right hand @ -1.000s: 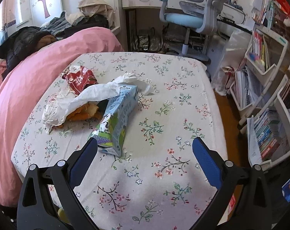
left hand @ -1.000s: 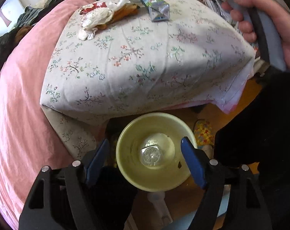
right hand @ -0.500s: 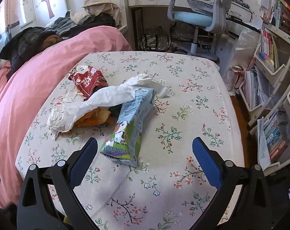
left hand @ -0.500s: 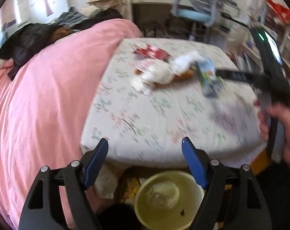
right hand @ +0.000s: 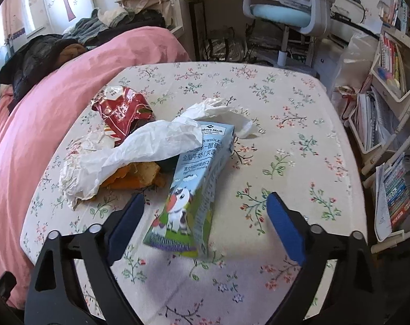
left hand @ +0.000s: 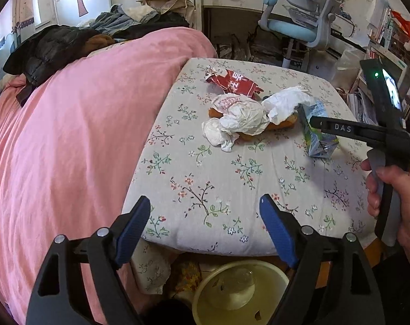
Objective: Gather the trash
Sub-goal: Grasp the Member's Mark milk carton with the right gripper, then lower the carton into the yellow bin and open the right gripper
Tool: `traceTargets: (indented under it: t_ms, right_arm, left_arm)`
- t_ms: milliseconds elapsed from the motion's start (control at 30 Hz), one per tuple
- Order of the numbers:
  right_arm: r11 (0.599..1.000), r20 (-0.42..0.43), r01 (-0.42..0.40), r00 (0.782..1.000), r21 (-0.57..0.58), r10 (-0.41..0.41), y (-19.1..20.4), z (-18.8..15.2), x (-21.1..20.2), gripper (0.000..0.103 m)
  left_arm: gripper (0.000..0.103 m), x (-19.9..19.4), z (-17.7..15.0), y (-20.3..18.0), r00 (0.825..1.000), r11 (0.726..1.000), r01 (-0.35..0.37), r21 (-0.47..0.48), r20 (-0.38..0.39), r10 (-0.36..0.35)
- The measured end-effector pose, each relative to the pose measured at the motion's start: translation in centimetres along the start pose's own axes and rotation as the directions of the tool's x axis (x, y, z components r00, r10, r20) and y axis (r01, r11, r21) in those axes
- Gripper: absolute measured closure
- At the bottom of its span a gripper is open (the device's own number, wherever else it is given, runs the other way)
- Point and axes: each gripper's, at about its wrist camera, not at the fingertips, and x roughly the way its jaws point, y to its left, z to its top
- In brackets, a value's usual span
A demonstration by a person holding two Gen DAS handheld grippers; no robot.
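**Two open grippers, one milk carton to take first**

Two sets of fingers are empty right now. Our right gripper (right hand: pixel 205 216) hangs over the milk carton (right hand: pixel 194 187), which lies on its side on the floral tabletop (right hand: pixel 300 140), its near end between the blue pads. The fingers (right hand: pixel 126 224) are closing but do not yet press on the carton; there is clear air on both sides. Our left gripper (left hand: pixel 205 233) is opening with nothing between its fingers, at the tabletop's near edge, above the yellow bin (left hand: pixel 232 298) on the floor at 6 o'clock.

We judge the step in hand to be the grasp on the carton. To do it well, we should square the pads across the carton's long faces. Its far end lies under the white tissue (right hand: pixel 150 146) at 11 o'clock, so we lift it straight up, or the tissue and the orange peel (right hand: pixel 134 176) may drag along. The red snack wrapper (right hand: pixel 121 111), further at 11 o'clock, and the crumpled paper beside it wait for later trips. The left gripper should keep clear of the bin's mouth.
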Motion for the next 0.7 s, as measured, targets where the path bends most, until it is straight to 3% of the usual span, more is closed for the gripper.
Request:
traceTargets:
  t_ms: [100,167,300,433,567,700]
  right_arm:
    - [0.999,-0.039,-0.033,0.999,0.014,0.034,-0.3,0.1,1.3,0.038]
    - [0.997,-0.075,-0.07,0.995,0.041,0.073,-1.0,-0.1,2.0,0.068]
    - [0.984,-0.075,-0.136,0.987,0.113,0.145,-2.9,-0.4,1.1,0.071]
    - [0.936,-0.043,-0.252,0.962,0.244,0.27,-5.9,-1.2,-1.1,0.071]
    - [0.838,0.031,-0.407,0.904,0.363,0.426,-9.3,-2.4,-4.2,0.071]
    - [0.792,0.039,-0.53,0.838,0.303,0.545,-9.1,-3.9,-7.2,0.071]
  left_arm:
    - [0.023,0.7,0.8,-0.1,1.0,1.0,-0.003,0.012,-0.002,0.003]
    - [0.023,1.5,1.5,-0.5,1.0,0.999,-0.015,0.037,-0.001,0.015]
    - [0.023,3.4,3.3,-1.2,0.999,0.996,-0.033,0.085,-0.004,0.033]
    - [0.023,5.2,5.0,-1.8,0.999,0.993,-0.034,0.109,-0.007,0.035]
    - [0.023,6.6,6.2,-2.2,0.999,0.993,-0.03,0.117,-0.01,0.031]
    - [0.023,7.3,7.1,-2.0,1.0,0.993,-0.005,0.118,-0.011,0.006]
